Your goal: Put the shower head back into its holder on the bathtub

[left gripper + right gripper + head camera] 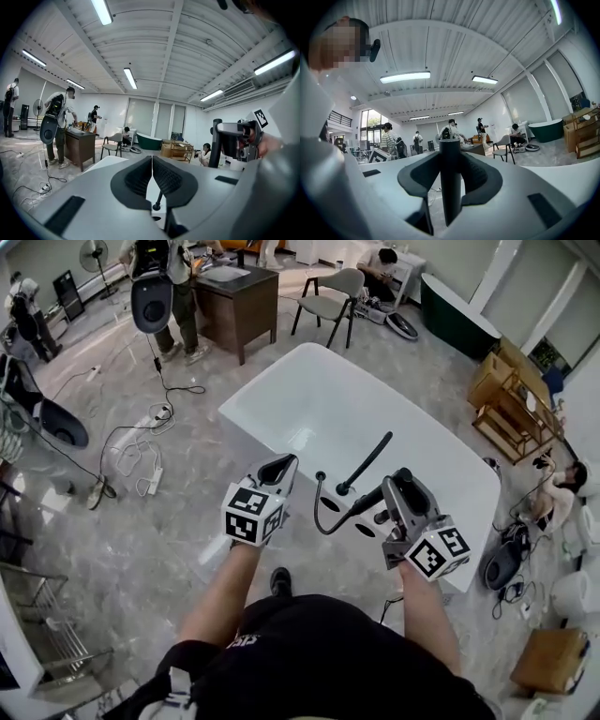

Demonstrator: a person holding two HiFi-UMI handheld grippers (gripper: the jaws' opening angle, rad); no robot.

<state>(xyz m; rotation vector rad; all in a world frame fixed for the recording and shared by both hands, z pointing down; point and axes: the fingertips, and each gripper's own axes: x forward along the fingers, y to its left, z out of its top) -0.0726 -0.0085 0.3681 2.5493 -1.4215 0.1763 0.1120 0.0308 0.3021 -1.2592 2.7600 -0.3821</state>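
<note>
The white bathtub [309,418] stands in front of me. My right gripper [397,486] is shut on the black shower head handle [370,501], and its hose [319,517] loops down to the tub's near rim. In the right gripper view the handle [450,178] stands upright between the pads of the right gripper [451,154]. A thin black rod [366,463] rises at a slant from the rim, with dark round fittings [330,505] beside it. My left gripper [279,468] hovers over the rim left of the rod, shut and empty. From the left gripper [152,161] the rod's base [157,205] shows just past the jaws.
Cables and a power strip [150,479] lie on the floor to the left. A person stands at a brown desk [234,301], with a chair [333,301] beside it. A dark green tub [459,315] and wooden shelves [511,390] stand at the right, near a seated person [562,488].
</note>
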